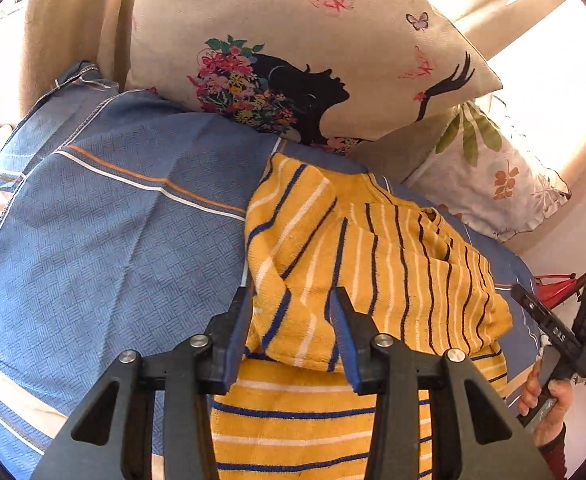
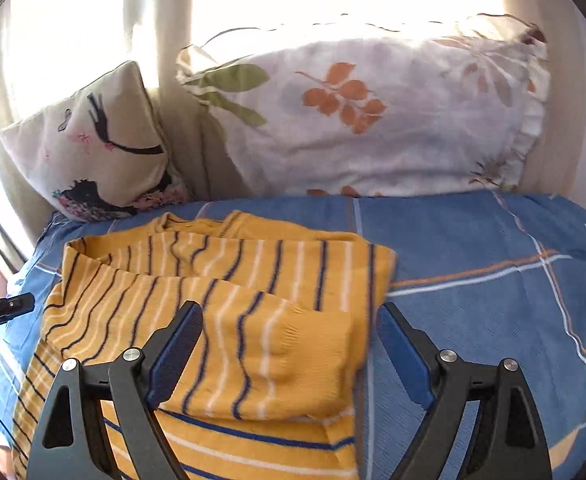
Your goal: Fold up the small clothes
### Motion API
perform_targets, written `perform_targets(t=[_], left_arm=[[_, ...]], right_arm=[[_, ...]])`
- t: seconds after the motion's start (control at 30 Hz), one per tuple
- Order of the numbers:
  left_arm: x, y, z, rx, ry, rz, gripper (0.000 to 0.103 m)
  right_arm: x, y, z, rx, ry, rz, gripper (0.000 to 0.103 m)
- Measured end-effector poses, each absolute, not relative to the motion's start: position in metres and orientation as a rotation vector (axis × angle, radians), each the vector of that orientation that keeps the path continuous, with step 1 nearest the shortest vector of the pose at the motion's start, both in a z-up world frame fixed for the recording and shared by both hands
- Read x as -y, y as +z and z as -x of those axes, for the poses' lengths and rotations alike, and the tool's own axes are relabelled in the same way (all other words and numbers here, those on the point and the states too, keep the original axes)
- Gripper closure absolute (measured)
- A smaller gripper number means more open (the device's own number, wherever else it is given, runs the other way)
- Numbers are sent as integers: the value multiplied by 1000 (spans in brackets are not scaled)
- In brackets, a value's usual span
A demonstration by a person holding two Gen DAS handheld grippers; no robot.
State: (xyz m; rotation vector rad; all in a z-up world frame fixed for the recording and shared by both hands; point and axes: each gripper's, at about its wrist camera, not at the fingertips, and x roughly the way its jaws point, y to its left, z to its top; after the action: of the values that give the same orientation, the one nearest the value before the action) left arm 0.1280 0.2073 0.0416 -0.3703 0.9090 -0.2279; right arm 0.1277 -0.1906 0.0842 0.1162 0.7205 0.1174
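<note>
- Garment: a yellow striped top, knitted, with dark blue and white stripes, lies on a blue bedcover. It is partly folded, with one sleeve laid across the body so that its stripes run crosswise to those beneath.
- Location: the top sits toward the left of the bedcover in the right wrist view, near the pillows but not touching them.
- Left gripper: the jaws stand partly apart. The folded sleeve end of the top lies between the blue pads. The left pad meets the cloth edge; the right pad overlaps the cloth in the picture, and firm pressure from it cannot be confirmed.
- Right gripper: the jaws are spread wide above the folded sleeve. Cloth shows in the gap, but neither pad presses on it; the right-hand pad is over the bedcover just beside the top's edge.
- Right hand: visible at the right edge of the left wrist view, closed on the handle of its tool.
- Background: a cushion with a printed profile and butterflies and a pillow with leaf print lean against the pale backing behind the bedcover. Strong daylight washes out the area above them.
</note>
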Motion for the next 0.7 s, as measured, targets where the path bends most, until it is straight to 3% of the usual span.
perform_targets(t=[0.07, 0.13, 0.2, 0.33, 0.43, 0.53, 0.7], left_arm=[[-203, 39, -123, -919, -239, 383, 64], [-201, 37, -114, -927, -246, 393, 64], [-202, 37, -105, -927, -254, 401, 64], [-211, 42, -78, -916, -248, 389, 62], [-224, 41, -57, -913, -228, 389, 50], [-237, 32, -36, -926, -216, 405, 49], [-255, 2, -5, -979, -224, 518, 49]], right_arm=[[166, 81, -154, -750, 182, -69, 24], [143, 73, -183, -796, 237, -59, 45], [129, 62, -209, -853, 274, -92, 51], [118, 22, -245, -1029, 384, -216, 48], [125, 33, -227, -981, 367, -224, 47], [153, 49, -179, -909, 416, -315, 32], [213, 56, -82, -854, 375, -409, 24]])
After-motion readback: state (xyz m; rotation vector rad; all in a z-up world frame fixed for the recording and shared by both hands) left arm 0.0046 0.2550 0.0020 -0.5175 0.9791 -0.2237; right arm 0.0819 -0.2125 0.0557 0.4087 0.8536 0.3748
